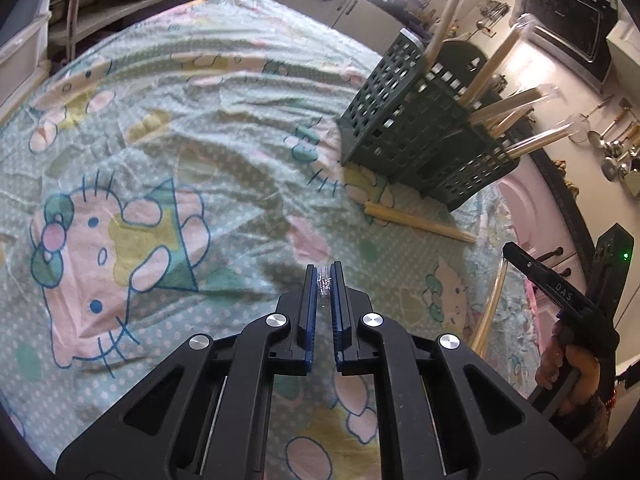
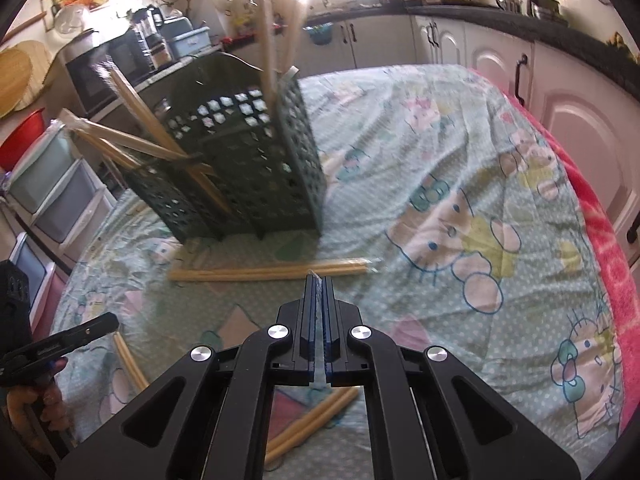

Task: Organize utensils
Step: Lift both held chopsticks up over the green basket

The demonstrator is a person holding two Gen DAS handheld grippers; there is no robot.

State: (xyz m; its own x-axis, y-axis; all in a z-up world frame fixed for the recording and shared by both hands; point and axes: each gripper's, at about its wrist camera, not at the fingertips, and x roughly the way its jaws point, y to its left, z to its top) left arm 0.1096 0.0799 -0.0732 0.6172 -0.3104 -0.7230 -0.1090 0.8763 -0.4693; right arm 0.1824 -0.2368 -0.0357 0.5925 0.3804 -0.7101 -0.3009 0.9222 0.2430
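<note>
Right wrist view shows the task's things most plainly: wrapped chopstick pairs (image 2: 276,270) lying on the cloth-covered desk (image 2: 460,152) just in front of the green slotted holder (image 2: 244,160), which already carries several pairs leaning out of its top at loose angles. Another pair (image 2: 308,424) lies under the right gripper (image 2: 319,280), whose fingers are pressed nearly together with only a sliver of clear wrapper caught between their tips; they carry no chopsticks. One more pair (image 2: 130,360) lies beside the left gripper, seen at the frame's lower left. In the left wrist view, the left gripper (image 1: 324,276) has its fingers closed to a narrow gap around a small scrap of crinkled clear plastic, nothing more solid. The likely trouble from here: the holder is light and crowded, so a pair pushed in at a slant could knock the leaning ones out or tip the holder; the slick wrappers could also let a pair slide from the fingers, and the wrinkled cloth could snag a fingertip during a low pick. Only the right view reveals the pairs near the person's side of the desk; the left view alone shows a pair (image 1: 420,222) at the holder's (image 1: 416,128) foot from the other side, and the right gripper's handle (image 1: 560,292) in hand.
</note>
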